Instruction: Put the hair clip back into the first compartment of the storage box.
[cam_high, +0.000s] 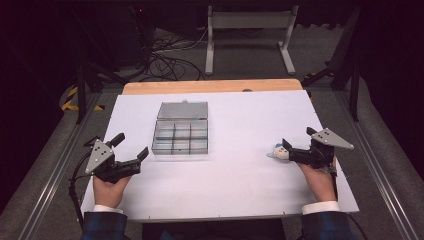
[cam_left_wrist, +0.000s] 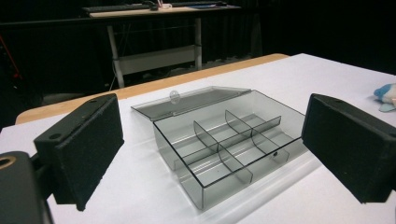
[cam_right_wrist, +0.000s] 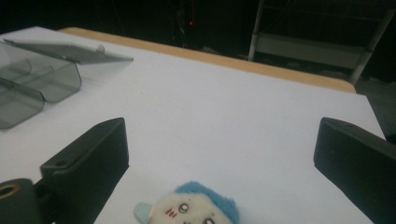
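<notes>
The plush toy (cam_right_wrist: 191, 209) is cut off by the bottom edge.

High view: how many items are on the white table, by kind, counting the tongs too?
Clear divided box with open lid: 1
Small plush toy with blue top: 1
Hand-held tongs, left tongs and right tongs, both open: 2
Total: 4

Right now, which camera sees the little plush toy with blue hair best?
The right gripper view: the plush toy lies close between the open tongs, its face and blue hair clear. The high view shows it small, in front of the right tongs. The left gripper view catches a sliver at the right edge.
</notes>
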